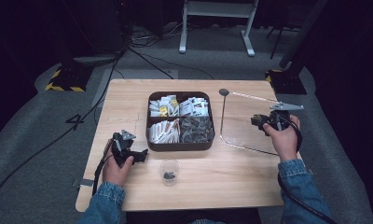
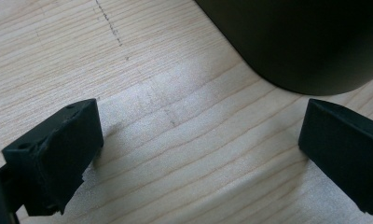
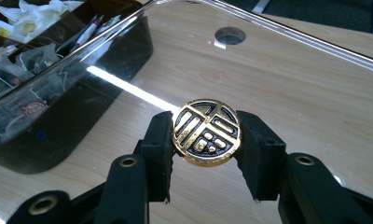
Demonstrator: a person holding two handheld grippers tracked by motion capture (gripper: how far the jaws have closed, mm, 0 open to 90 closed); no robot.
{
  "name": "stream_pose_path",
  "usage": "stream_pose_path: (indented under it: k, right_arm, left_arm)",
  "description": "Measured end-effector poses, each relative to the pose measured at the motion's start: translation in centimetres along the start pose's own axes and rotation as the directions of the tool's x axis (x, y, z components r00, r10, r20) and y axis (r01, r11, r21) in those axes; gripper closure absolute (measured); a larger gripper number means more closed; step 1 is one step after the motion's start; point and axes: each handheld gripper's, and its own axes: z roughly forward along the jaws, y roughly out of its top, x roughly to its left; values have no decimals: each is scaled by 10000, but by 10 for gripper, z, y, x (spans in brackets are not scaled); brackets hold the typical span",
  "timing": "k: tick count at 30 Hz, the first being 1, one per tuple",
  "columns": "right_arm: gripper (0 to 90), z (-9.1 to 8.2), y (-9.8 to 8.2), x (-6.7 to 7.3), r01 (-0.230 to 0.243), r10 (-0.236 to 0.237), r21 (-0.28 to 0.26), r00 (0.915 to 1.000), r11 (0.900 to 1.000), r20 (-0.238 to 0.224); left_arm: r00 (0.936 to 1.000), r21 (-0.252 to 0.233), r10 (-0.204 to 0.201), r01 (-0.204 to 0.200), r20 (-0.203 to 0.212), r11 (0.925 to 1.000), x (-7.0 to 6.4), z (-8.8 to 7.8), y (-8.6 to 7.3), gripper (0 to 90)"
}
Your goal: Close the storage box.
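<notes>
While the high view looks down on the pale wooden table (image 1: 128, 98), a dark four-compartment tray (image 1: 180, 145) sits at its middle, with white and yellow packets in the two far compartments, white-and-brown sachets in the near left one and dark packets in the near right one; a small clear plastic cup (image 1: 169, 171) with something dark in its bottom stands just in front of the tray; a clear flat lid with a round hole near one corner (image 1: 236, 119) lies on the table to the tray's right; the left gripper (image 1: 139, 156) rests low beside the tray's near left corner, in a denim-sleeved hand; the right gripper (image 1: 256, 120) is raised over the clear lid, its hand tilted inward toward the tray.

In the left gripper view the two black jaws stand wide apart with bare wood between them, holding nothing; the tray's dark rounded wall (image 2: 306, 42) looms just ahead.

In the right gripper view the jaws pinch a round black-and-gold medallion with a raised ornamental pattern (image 3: 207, 132) by its edges, its face toward the camera, above the clear lid (image 3: 278, 74); the tray's packets show through the lid at the left.
</notes>
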Motion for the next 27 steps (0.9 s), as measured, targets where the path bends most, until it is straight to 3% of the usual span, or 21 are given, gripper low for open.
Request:
stream_pose_path:
  k: [17,27]
  right_arm:
    - [585,12,46,35,201,-199,18,9963,9998,-833]
    - [585,18,69,61,679,-665,103,9922,9976,-1057]
  left_arm:
    - [10000,-22,9,-9,-38,10000,0,0,0,1]
    - [10000,-33,-43,43,-37,10000,0,1,1,1]
